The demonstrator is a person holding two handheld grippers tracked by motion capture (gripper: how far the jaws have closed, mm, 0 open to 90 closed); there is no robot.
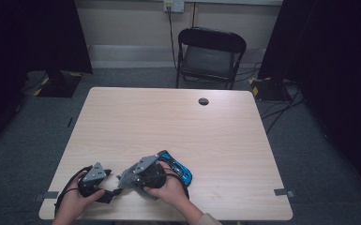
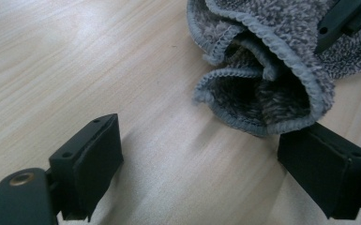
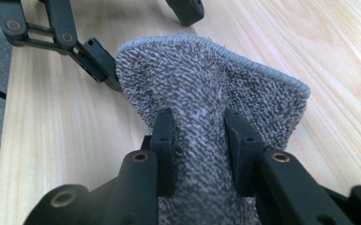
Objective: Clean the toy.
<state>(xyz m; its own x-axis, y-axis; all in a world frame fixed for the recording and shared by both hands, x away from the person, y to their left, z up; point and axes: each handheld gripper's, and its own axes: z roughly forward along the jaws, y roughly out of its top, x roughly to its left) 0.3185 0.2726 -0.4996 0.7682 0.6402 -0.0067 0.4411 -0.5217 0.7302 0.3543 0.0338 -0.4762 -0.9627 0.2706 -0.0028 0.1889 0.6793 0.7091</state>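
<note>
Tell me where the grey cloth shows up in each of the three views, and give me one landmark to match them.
High view: the grey cloth lies near the table's near edge, between the two hands.
Left gripper view: upper right, its folded hem hanging open toward the camera.
Right gripper view: centre, pinched between the right gripper fingers and fanning out beyond them.
Shared landmark: the light wooden table, seen under the cloth in all three.
</note>
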